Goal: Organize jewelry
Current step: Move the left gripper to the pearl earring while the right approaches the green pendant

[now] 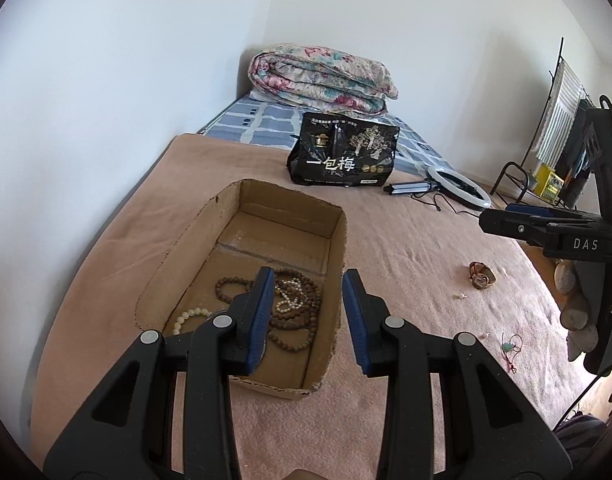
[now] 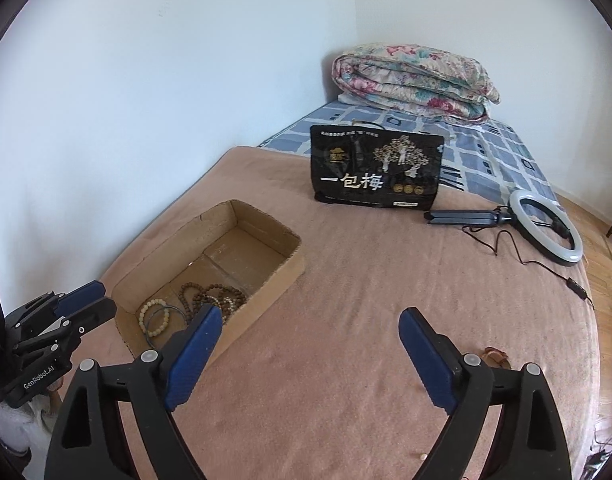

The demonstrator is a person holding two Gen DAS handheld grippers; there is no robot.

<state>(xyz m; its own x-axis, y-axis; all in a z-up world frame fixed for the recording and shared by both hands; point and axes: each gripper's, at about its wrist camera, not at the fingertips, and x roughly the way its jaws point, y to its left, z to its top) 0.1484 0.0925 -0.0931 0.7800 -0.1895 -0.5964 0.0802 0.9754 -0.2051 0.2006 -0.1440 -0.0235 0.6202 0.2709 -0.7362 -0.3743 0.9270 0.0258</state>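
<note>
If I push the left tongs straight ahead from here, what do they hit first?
Most likely the cardboard box: the left tongs, open and empty, hang over its right wall, pointing along it. Beyond stands the black snack bag. Depth is hard to judge through the fisheye.

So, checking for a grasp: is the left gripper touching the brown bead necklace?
Cannot tell: in the left wrist view, the left gripper overlaps the brown bead necklace in the cardboard box.

Far: folded floral quilt (image 2: 416, 80) on blue checked sheet (image 2: 486, 152), black snack bag (image 2: 376, 170) centre, ring light (image 2: 546, 226) right.
</note>
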